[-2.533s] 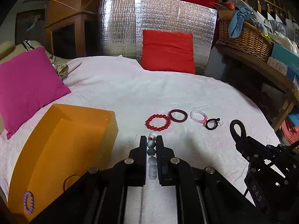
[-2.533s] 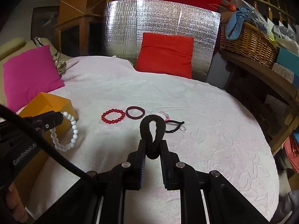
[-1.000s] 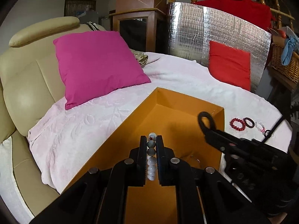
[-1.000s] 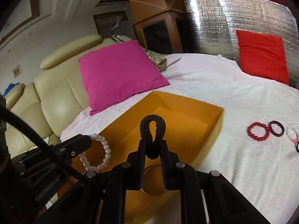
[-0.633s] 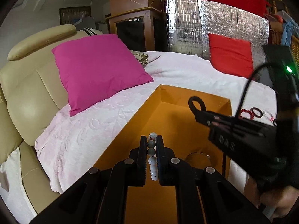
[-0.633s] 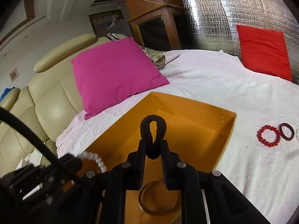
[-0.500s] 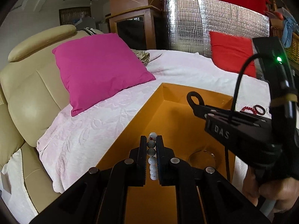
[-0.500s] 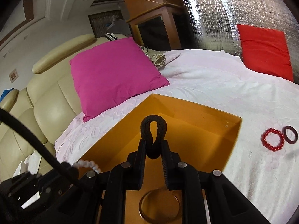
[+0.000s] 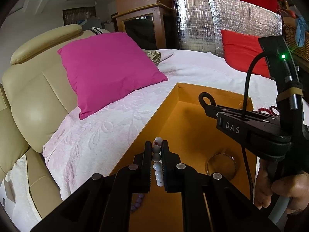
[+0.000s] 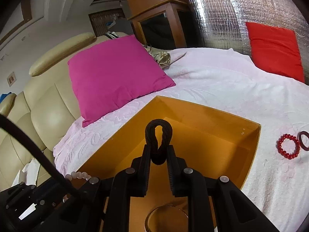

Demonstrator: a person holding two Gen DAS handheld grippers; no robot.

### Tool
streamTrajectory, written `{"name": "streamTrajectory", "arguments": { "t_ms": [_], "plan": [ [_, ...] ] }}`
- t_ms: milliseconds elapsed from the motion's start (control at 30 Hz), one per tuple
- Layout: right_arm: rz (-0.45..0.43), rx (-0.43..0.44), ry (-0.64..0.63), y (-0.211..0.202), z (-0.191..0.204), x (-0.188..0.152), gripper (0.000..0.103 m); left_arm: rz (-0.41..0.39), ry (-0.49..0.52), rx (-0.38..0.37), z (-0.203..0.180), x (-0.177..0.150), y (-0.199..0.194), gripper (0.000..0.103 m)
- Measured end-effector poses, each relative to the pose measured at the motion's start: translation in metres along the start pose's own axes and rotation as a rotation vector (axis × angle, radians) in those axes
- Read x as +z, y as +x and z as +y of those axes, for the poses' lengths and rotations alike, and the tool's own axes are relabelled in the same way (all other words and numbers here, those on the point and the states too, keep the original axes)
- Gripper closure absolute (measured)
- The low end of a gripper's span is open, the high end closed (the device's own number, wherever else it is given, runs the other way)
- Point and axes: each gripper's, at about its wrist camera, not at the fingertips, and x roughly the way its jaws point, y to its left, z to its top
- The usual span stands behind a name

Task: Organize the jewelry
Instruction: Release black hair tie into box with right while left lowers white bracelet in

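Observation:
An open orange box (image 9: 195,127) (image 10: 216,145) lies on the white bedspread. My left gripper (image 9: 156,145) is shut on a white and grey bead bracelet (image 9: 156,164) and holds it over the box's near left part. My right gripper (image 10: 158,147) is shut on a black cord loop (image 10: 158,137) and hovers over the box's middle; it also shows in the left wrist view (image 9: 207,101). A clear bangle (image 9: 222,166) (image 10: 167,218) and a purple bead bracelet (image 9: 137,201) lie inside the box.
A red bead bracelet (image 10: 288,148) and a dark maroon ring (image 10: 304,141) lie on the bedspread right of the box. A magenta pillow (image 9: 108,69) leans on the beige sofa (image 9: 29,96) to the left. A red pillow (image 10: 274,48) stands before a silver foil panel (image 9: 227,21).
Both grippers swung left from the row of jewelry on the bedspread to above the orange box, each keeping its grip. In the last half second they moved slightly further over the box.

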Motion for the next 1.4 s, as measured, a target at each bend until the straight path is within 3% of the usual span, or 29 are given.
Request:
{"name": "streamTrajectory", "arguments": {
  "t_ms": [400, 467, 567, 967, 1133, 1200, 1233, 1300, 1400],
  "plan": [
    [0.011, -0.017, 0.018, 0.002, -0.001, 0.000, 0.083, 0.003, 0.010, 0.013, -0.004, 0.000, 0.000, 0.093],
    [0.010, -0.021, 0.017, 0.002, -0.001, 0.000, 0.082, 0.003, 0.013, 0.017, -0.004, 0.000, 0.000, 0.093],
    [0.013, -0.029, 0.023, 0.001, -0.001, 0.000, 0.071, 0.002, 0.017, 0.025, -0.005, -0.001, 0.000, 0.093],
    [0.006, -0.040, 0.015, -0.004, -0.001, 0.001, 0.070, -0.018, 0.037, 0.076, -0.007, 0.000, -0.003, 0.091],
    [-0.015, -0.074, -0.001, -0.019, -0.001, 0.002, 0.069, -0.037, 0.024, 0.082, -0.009, 0.001, -0.007, 0.055],
    [-0.026, -0.098, -0.026, -0.026, 0.000, 0.002, 0.064, -0.058, 0.018, 0.082, -0.011, 0.003, -0.011, 0.050],
    [-0.037, -0.121, -0.045, -0.032, 0.000, 0.001, 0.053, -0.067, 0.016, 0.085, -0.012, 0.003, -0.013, 0.049],
    [-0.062, -0.145, -0.062, -0.042, -0.001, 0.001, 0.044, -0.075, 0.011, 0.085, -0.017, 0.005, -0.015, 0.048],
    [-0.084, -0.174, -0.079, -0.056, -0.006, 0.002, 0.044, -0.080, 0.007, 0.078, -0.025, 0.007, -0.017, 0.047]
  ]
}}
